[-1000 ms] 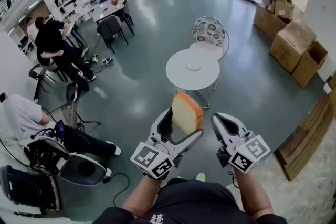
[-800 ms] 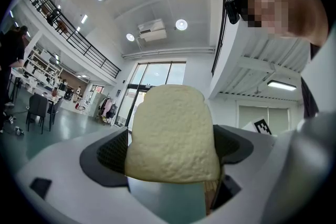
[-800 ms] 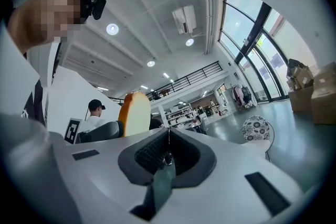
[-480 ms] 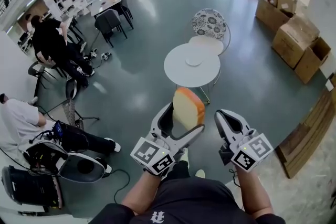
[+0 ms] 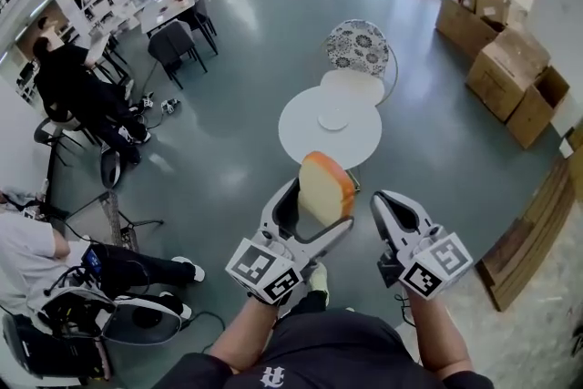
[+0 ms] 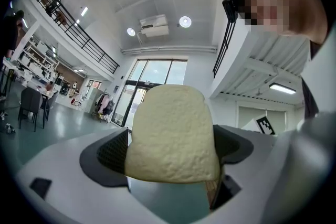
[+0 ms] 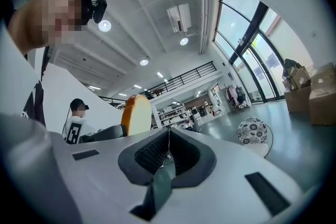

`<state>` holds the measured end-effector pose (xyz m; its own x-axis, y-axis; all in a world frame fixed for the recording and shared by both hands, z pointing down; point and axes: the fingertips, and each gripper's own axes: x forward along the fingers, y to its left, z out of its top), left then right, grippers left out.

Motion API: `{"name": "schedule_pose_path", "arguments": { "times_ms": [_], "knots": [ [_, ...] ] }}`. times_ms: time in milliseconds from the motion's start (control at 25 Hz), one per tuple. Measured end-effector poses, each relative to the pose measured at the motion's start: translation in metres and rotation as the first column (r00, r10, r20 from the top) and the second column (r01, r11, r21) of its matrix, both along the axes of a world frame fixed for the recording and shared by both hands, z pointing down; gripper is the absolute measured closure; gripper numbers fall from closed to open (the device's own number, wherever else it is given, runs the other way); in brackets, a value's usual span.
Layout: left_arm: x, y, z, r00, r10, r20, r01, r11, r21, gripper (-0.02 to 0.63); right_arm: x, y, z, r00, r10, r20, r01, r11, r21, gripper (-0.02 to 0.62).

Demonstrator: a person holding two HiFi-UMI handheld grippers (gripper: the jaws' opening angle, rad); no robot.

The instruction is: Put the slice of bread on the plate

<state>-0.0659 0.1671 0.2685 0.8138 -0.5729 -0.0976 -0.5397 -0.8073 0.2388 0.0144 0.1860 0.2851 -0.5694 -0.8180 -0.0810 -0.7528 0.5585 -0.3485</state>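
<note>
Since the frame one second ago, the room has slid leftward and down in the head view: the seated person in black (image 5: 71, 85) and the seated person in white (image 5: 32, 243) now sit nearer the left edge. Both grippers and the bread hold nearly the same place in the view.

1. Grey floor (image 5: 237, 77): polished, open around the table.
2. Cardboard boxes (image 5: 510, 73): stacked at the right wall, well apart from the table.
3. Round white table (image 5: 301, 139): stands ahead of the grippers, well apart from them. A patterned chair (image 5: 359, 46) stands beyond it, with a plain white round seat (image 5: 353, 87) between chair and table.
4. Left gripper (image 5: 321, 207): held in the air short of the table. Its jaws are clamped on the slice of bread (image 5: 324, 187), one jaw pad against each flat face. The slice stands upright, its orange-brown crust up and to the right in the head view. In the left gripper view its pale face fills the gap between the jaws, and its rounded top rises above the pads.
5. Right gripper (image 5: 386, 201): held just beside the left one, level with it. Its jaws are closed pad to pad, with nothing between them. Its own view shows the bread off to the left.
6. Plate (image 5: 333, 118): small, white, lying flat near the middle of the table. The slice is not on it.
</note>
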Motion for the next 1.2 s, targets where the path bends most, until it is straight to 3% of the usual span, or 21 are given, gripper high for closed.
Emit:
{"name": "schedule_pose_path", "arguments": {
  "times_ms": [640,920,1200],
  "knots": [
    [-0.035,-0.159,0.010,0.997,0.075,-0.012,-0.076,0.997,-0.006,0.099,-0.036,-0.146,-0.001,0.997,0.074,-0.024,-0.075,0.997,-0.011,0.588],
    [-0.020,-0.215,0.026,0.997,0.081,0.002,-0.081,0.996,-0.030,0.098,-0.015,-0.196,0.008,0.995,0.097,-0.010,-0.097,0.995,-0.030,0.588],
    [0.011,-0.284,0.042,0.997,0.066,0.038,-0.064,0.997,-0.035,0.099,0.013,-0.271,0.021,0.998,0.059,0.018,-0.058,0.997,-0.047,0.588]
  ]
}}
